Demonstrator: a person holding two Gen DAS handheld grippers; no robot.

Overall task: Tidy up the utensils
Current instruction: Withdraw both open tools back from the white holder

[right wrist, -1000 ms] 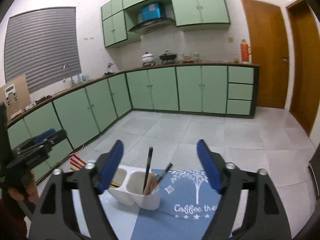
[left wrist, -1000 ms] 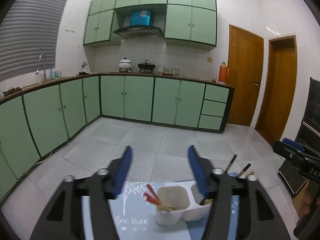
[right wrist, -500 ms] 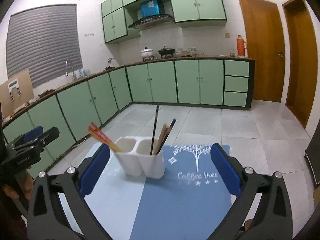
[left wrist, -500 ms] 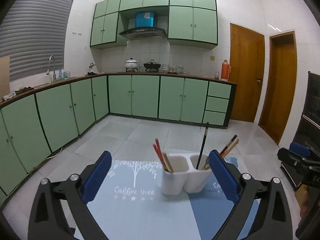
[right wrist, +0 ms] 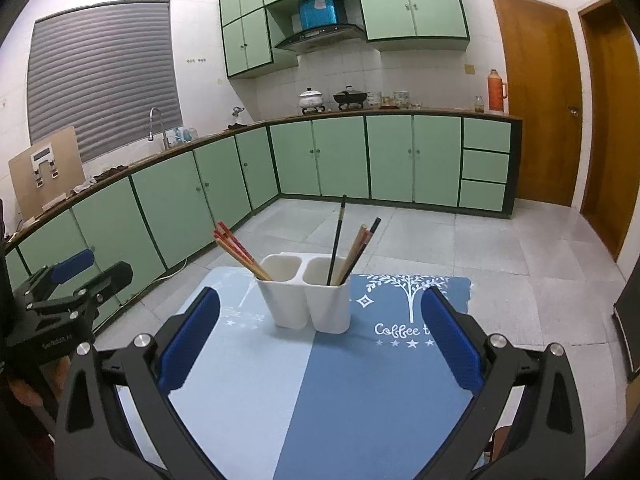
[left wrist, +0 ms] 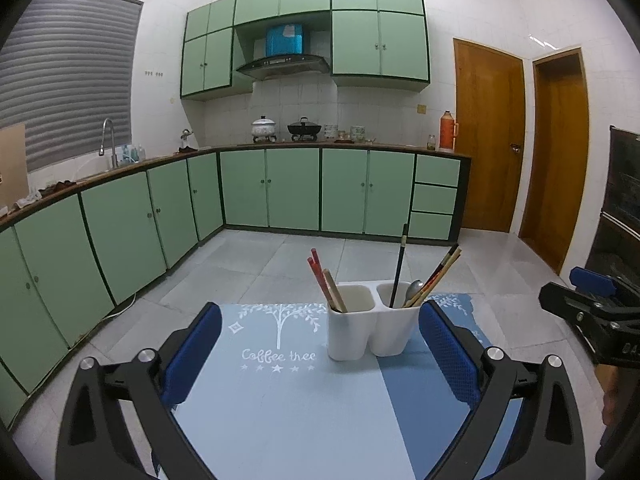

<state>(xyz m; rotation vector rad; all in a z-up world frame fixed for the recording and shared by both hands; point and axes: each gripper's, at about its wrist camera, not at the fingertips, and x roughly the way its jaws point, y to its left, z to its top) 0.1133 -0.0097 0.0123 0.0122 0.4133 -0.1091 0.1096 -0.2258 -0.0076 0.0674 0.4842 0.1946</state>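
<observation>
The sorting looks done: red chopsticks [left wrist: 320, 280] lean in the left well of the white two-cup holder [left wrist: 370, 330] on the blue mat [left wrist: 280, 400], dark chopsticks [left wrist: 400, 264] and a spoon [left wrist: 416, 288] in the right, while left gripper [left wrist: 320, 356] and right gripper [right wrist: 320, 336] hang with fingers apart, empty.

The left gripper [left wrist: 318, 354], black with blue padded fingers [left wrist: 192, 354], stands with its jaws spread wide and nothing between the pads. Ahead of it, on a two-tone blue mat printed with a white tree and the words "Coffee tree" [left wrist: 280, 392], sits a white two-compartment plastic utensil holder [left wrist: 370, 326]. Its left compartment holds red and tan wooden chopsticks [left wrist: 326, 284] leaning left. Its right compartment holds an upright black chopstick [left wrist: 400, 264], a metal spoon [left wrist: 416, 288] and dark-tipped wooden chopsticks [left wrist: 440, 274] leaning right. At the right edge the right gripper [left wrist: 592, 308] shows, well apart from the holder.
</observation>
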